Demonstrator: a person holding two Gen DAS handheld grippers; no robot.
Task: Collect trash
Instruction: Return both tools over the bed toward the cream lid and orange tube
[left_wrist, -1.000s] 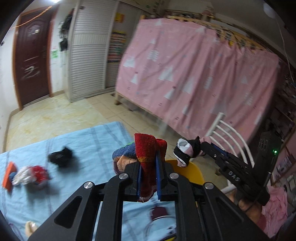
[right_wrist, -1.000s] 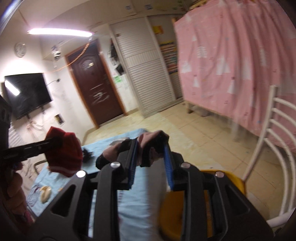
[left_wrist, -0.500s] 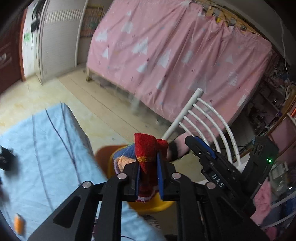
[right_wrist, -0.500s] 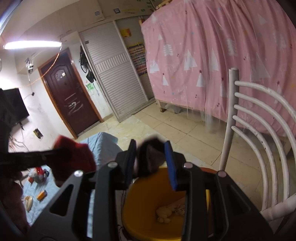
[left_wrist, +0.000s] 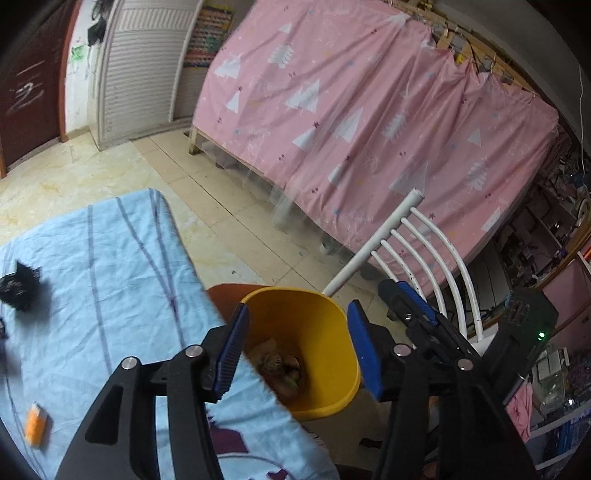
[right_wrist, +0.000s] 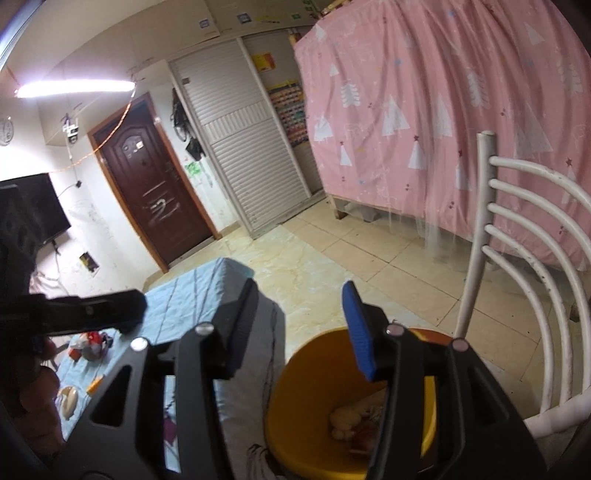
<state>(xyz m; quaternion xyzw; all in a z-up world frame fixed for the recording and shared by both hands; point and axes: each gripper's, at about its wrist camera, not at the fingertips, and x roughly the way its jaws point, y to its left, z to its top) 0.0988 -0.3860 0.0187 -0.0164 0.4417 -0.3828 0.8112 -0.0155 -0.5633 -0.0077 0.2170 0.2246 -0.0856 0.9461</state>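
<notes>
A yellow trash bin stands on the floor beside the table, with scraps at its bottom. It also shows in the right wrist view. My left gripper is open and empty, hovering over the bin. My right gripper is open and empty, also above the bin; it shows in the left wrist view. On the blue tablecloth lie a black crumpled item and an orange piece. More trash, red and white, lies on the table in the right wrist view.
A white metal chair stands just right of the bin. A pink curtain hangs behind it. Tiled floor, a brown door and a shuttered cabinet lie beyond.
Both grippers swung from the table to over the yellow bin and opened. The red and blue cloth left my left gripper; the dark item left my right gripper.
</notes>
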